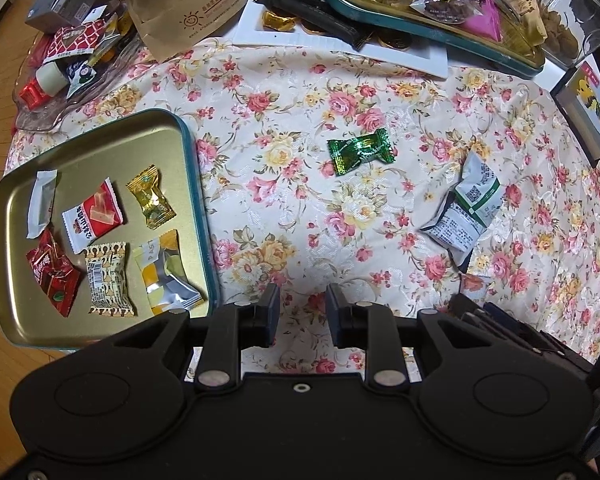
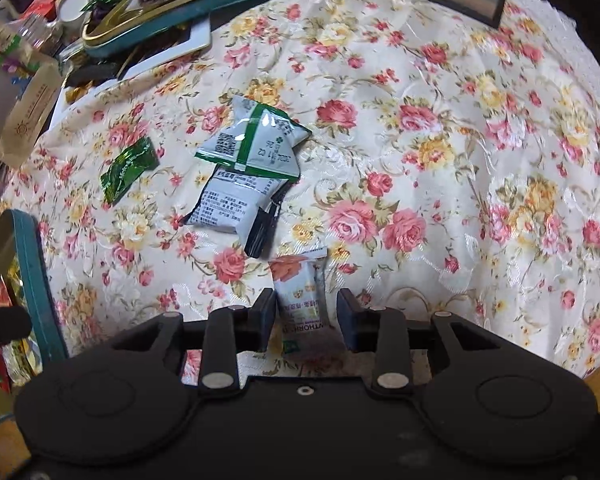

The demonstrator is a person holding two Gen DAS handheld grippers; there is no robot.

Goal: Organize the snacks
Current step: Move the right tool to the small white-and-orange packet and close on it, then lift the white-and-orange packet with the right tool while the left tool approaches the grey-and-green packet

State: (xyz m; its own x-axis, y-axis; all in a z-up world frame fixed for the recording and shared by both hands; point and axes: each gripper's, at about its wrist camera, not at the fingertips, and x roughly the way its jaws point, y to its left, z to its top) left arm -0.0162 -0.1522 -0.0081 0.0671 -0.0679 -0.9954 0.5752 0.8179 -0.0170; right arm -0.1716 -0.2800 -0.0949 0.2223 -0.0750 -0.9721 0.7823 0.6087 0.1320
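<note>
Floral cloth covers the counter (image 1: pixel 284 208). Nearest, the right tool (image 2: pixel 305 312) straddles a small white sachet (image 2: pixel 300 296); whether the pads press it I cannot tell. The left tool (image 1: pixel 302 308) hangs parted and empty beside the gold tin tray (image 1: pixel 172 120) at the counter's left edge, where sorted sweets lie. Beyond, a white-and-green packet (image 1: pixel 464 208) and green candy (image 1: pixel 360 151) lie on open cloth, well clear of the far-edge clutter.
</note>
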